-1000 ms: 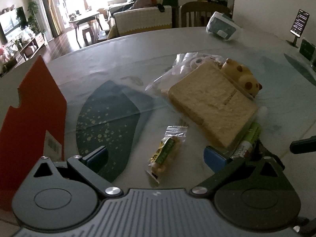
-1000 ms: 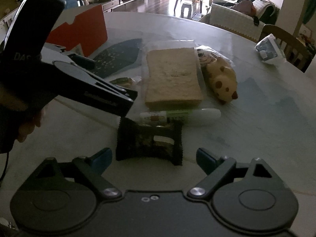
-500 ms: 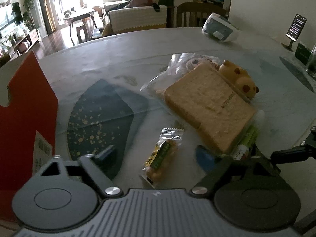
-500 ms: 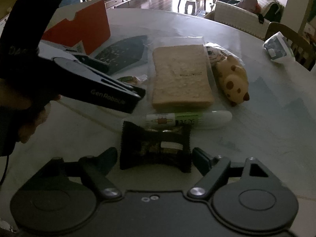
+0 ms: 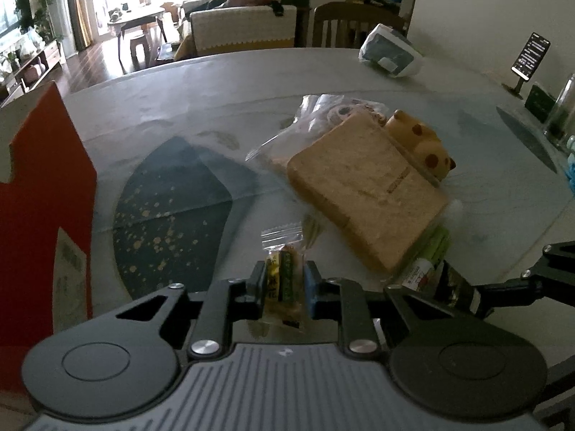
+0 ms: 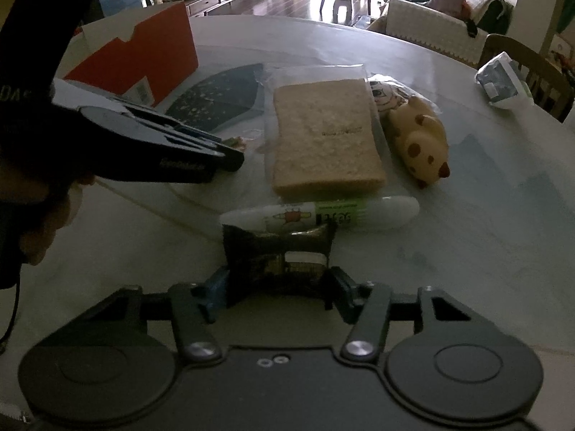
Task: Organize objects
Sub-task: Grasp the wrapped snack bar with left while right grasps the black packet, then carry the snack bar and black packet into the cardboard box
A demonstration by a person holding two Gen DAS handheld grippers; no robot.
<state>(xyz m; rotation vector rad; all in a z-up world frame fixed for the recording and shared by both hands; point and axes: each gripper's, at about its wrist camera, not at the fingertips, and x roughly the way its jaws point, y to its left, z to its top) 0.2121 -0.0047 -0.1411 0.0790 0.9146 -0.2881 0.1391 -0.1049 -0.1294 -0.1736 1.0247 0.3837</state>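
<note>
Clear plastic wraps the small snack packet [image 5: 284, 276], which sits on the table directly in front of the left gripper [image 5: 282, 282]. The dark crinkle-edged packet [image 6: 278, 255] lies at the near table edge, just below the white-and-green tube [image 6: 320, 213].

Surface: a round, pale marble-patterned table [image 5: 201, 86] under a clear cover, with a dark blue speckled fan-shaped inlay [image 5: 169, 212]. A red cardboard box [image 5: 39, 215] stands at the left. A bagged slice of bread [image 6: 323, 136] lies at the centre, touching a yellow spotted dog toy [image 6: 420, 143] on its right. A wrapped tissue pack [image 5: 390, 55] sits at the far edge; a phone on a stand [image 5: 530, 57] is at the far right.

Room: a living area with a sofa, a coffee table, a wooden floor and a wooden chair behind the table.

Fingers:
- Left gripper: jaws drawn close together, pinching the small snack packet between the blue pads.
- Right gripper [image 6: 278, 285]: jaws narrowed onto both short ends of the dark crinkle-edged packet, pads touching it and the packet bowed between them.
</note>
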